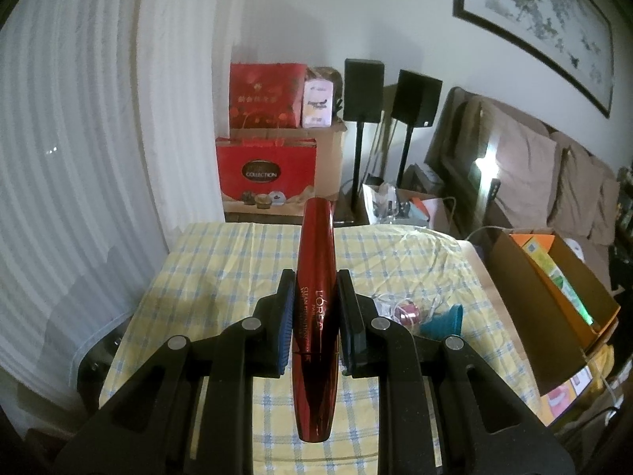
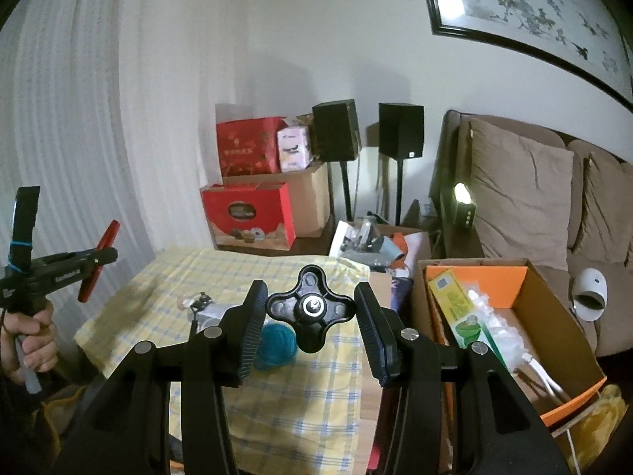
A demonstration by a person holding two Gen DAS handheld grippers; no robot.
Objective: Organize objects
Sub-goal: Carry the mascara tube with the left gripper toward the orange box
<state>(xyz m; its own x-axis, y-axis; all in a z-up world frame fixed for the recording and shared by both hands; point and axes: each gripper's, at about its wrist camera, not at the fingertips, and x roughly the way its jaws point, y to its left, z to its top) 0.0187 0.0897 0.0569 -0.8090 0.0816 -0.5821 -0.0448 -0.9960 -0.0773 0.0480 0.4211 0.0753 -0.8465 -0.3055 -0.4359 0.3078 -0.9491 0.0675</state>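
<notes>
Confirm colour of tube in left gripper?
Glossy dark red tube, gold lettering; clearest in left wrist view.

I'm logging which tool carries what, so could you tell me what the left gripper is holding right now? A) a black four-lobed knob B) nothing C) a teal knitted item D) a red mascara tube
D: the left gripper has its pads closed on the red mascara tube, held above the checked cloth.

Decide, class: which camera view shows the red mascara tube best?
The left wrist view: the red mascara tube fills the centre, label readable, clamped by the left gripper. The right wrist view shows it small at the left edge.
</notes>
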